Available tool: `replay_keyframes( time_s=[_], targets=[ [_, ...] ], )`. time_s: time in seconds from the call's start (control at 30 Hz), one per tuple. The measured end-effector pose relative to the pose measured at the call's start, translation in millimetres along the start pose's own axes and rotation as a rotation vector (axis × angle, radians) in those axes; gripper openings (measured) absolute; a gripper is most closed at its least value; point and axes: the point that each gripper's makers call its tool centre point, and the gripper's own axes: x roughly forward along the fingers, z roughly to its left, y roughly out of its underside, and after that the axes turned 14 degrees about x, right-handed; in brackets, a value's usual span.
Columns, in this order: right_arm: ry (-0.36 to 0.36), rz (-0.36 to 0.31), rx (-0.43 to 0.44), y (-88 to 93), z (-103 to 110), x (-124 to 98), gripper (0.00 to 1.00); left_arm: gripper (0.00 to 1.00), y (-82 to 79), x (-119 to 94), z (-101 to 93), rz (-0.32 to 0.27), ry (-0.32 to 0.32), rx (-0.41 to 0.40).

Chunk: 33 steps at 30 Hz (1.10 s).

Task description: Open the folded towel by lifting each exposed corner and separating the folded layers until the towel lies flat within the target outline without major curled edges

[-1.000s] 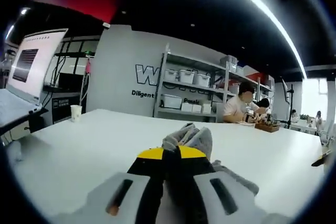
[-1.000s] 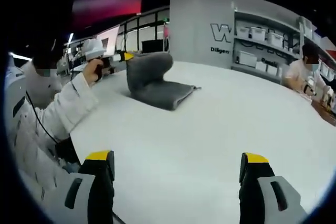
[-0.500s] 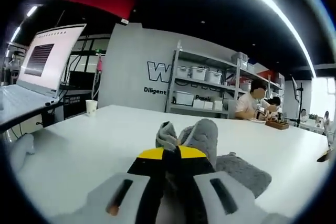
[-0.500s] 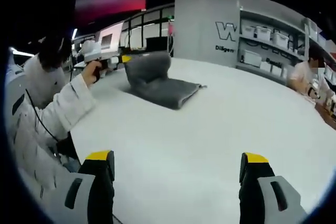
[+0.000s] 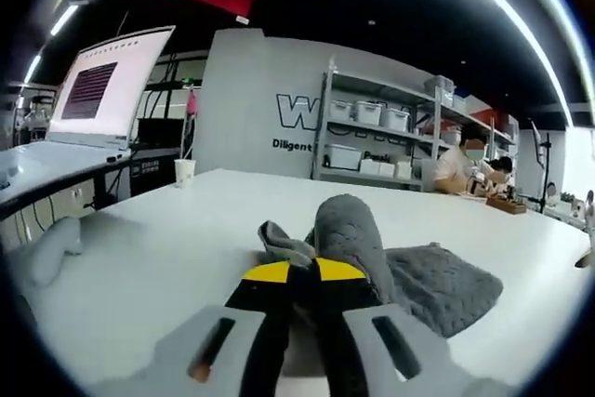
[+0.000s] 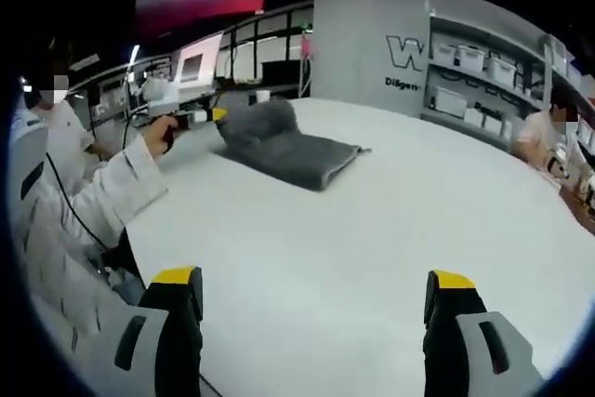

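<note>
Grey towel [image 5: 390, 262] corner is bunching between my left gripper [image 5: 302, 274] jaws, pinched for peeling a layer; my right gripper [image 6: 311, 309] is waiting wide, holding nothing.

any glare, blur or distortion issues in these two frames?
Left gripper view: strong fisheye bend, a bright ceiling light strip arcing overhead, gray towel sharp. Right gripper view: towel small and soft, shelves curved by the lens, white table evenly lit with no harsh glare.
</note>
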Motion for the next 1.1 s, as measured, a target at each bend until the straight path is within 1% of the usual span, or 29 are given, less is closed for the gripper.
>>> replay_keyframes(
  time_s=[0.1, 0.23, 0.3, 0.5, 0.6, 0.77, 0.83, 0.87, 0.9, 1.0, 1.03, 1.1],
  targets=[
    [0.003, 0.004, 0.001, 0.5, 1, 0, 0.99, 0.07, 10.4, -1, 3.8, 0.024, -0.009, -0.010],
    [0.008, 0.007, -0.003, 0.2, 0, -1, 0.99, 0.07, 28.6, -4, 6.7, 0.071, -0.016, -0.024],
    [0.012, 0.010, -0.005, 0.1, 1, -1, 0.99, 0.07, 34.9, -4, 9.0, 0.089, -0.020, -0.021],
    [0.011, 0.012, -0.010, 0.1, 5, 1, 0.99, 0.08, 49.7, -5, 11.9, 0.138, -0.019, -0.028],
    [0.010, 0.017, -0.011, 1.5, 7, 2, 0.99, 0.09, 56.5, -6, 14.9, 0.152, -0.020, -0.041],
    [0.012, 0.024, -0.010, 3.4, 9, 2, 0.99, 0.10, 60.9, -6, 16.0, 0.162, -0.017, -0.049],
    [0.016, 0.026, -0.009, 3.8, 9, 2, 0.99, 0.11, 59.6, -6, 15.8, 0.159, -0.006, -0.050],
    [0.021, 0.027, -0.009, 3.8, 8, 2, 0.99, 0.12, 56.4, -6, 15.5, 0.143, 0.012, -0.054],
    [0.023, 0.027, -0.009, 3.7, 8, 2, 0.99, 0.13, 55.8, -6, 16.3, 0.139, 0.016, -0.058],
    [0.024, 0.027, -0.007, 2.9, 9, 3, 0.99, 0.21, 54.8, -8, 20.9, 0.134, 0.016, -0.062],
    [0.023, 0.028, -0.009, 2.6, 11, 4, 0.99, 0.24, 53.0, -10, 25.3, 0.130, 0.009, -0.061],
    [0.022, 0.032, -0.011, 2.3, 13, 6, 0.99, 0.27, 49.5, -14, 31.1, 0.121, 0.008, -0.064]
  ],
)
